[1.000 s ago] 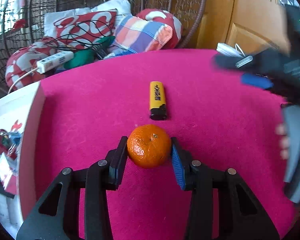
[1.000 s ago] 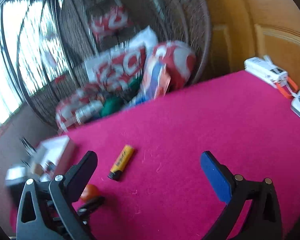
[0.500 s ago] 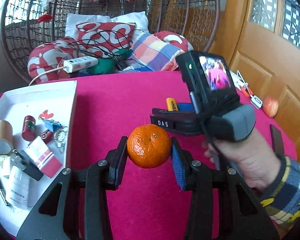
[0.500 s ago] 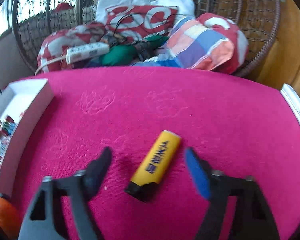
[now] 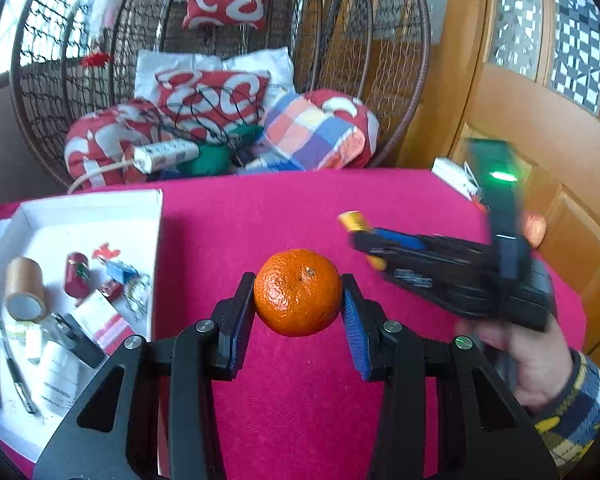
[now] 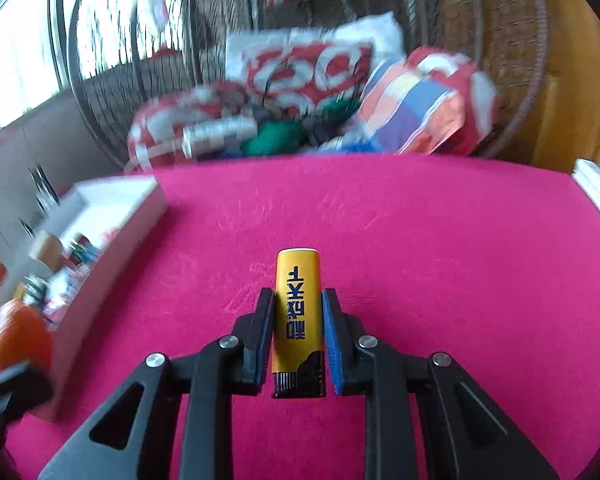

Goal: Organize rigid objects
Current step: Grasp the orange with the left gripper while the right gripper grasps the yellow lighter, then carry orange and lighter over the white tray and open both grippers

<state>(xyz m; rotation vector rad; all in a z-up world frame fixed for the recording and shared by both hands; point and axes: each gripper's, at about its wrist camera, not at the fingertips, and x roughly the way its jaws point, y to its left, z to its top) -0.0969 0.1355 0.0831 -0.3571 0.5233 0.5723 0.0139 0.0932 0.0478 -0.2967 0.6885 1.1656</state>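
Your yellow lighter [image 6: 298, 312] carries dark blue printed characters running along its body; they look like East Asian script, and you cannot make out what they say. The red cushions [image 5: 214, 98] behind the table show big white curly letter shapes, too partial to read as a word.

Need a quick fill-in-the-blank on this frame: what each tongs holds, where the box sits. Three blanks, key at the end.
1. The left tongs are shut on the ____.
2. The right tongs clamp a yellow ____ with a black end.
3. The white box of small items sits on the ____ side of the pink table in the left wrist view.

Missing words: orange; lighter; left
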